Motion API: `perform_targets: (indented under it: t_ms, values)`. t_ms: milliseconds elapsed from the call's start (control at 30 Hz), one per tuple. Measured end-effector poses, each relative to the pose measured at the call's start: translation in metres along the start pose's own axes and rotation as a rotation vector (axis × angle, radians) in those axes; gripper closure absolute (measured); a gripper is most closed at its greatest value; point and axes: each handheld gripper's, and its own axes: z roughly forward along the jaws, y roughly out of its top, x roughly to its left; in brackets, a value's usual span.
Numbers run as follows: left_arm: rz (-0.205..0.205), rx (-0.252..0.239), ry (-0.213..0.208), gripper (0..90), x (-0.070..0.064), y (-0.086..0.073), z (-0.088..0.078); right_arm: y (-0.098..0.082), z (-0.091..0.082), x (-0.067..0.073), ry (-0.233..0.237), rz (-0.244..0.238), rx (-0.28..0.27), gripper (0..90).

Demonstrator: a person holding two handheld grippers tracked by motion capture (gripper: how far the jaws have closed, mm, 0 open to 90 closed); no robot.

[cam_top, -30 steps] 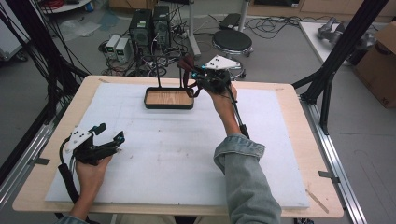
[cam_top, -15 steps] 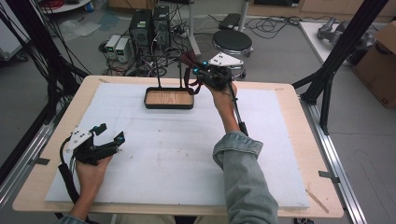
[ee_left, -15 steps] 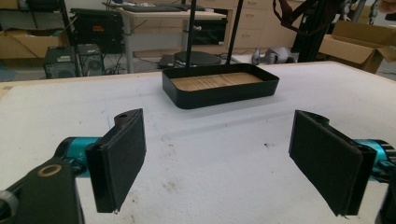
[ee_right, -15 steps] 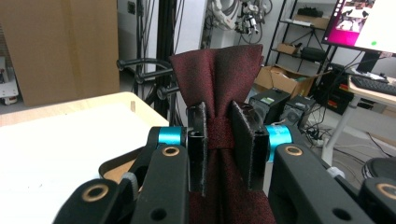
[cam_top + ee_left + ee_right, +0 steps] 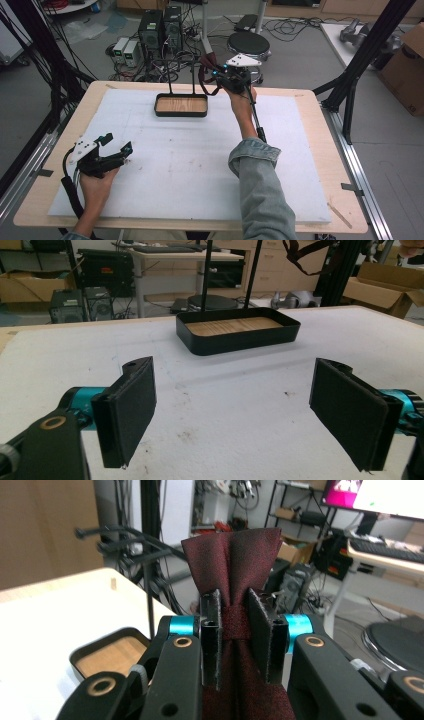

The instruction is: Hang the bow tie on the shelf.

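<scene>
- The right gripper [image 5: 234,642] is raised over the far edge of the table [image 5: 310,107], its jaws clamped on the knot of a dark red bow tie [image 5: 231,562]
- The bow tie hangs in the air just right of the black tray [image 5: 180,105], its strap [image 5: 203,82] looping below
- The tray has a wooden floor and two thin upright rods [image 5: 206,275]
- The left gripper [image 5: 232,412] rests low at the near left of the white mat [image 5: 190,165], jaws wide apart and holding nothing
</scene>
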Motion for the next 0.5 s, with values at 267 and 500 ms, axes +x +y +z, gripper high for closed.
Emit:
perform_targets:
  t_ms: [267, 500]
  values:
    - [0.000, 0.001, -0.002, 19.1, 0.000, 0.000, 0.000, -0.016, 0.005, -0.008, 0.004, 0.035, 0.082, 75.6]
    - [0.002, 0.006, -0.003, 19.1, 0.000, 0.000, 0.000, -0.019, 0.008, -0.009, 0.010, 0.039, 0.106, 74.7]
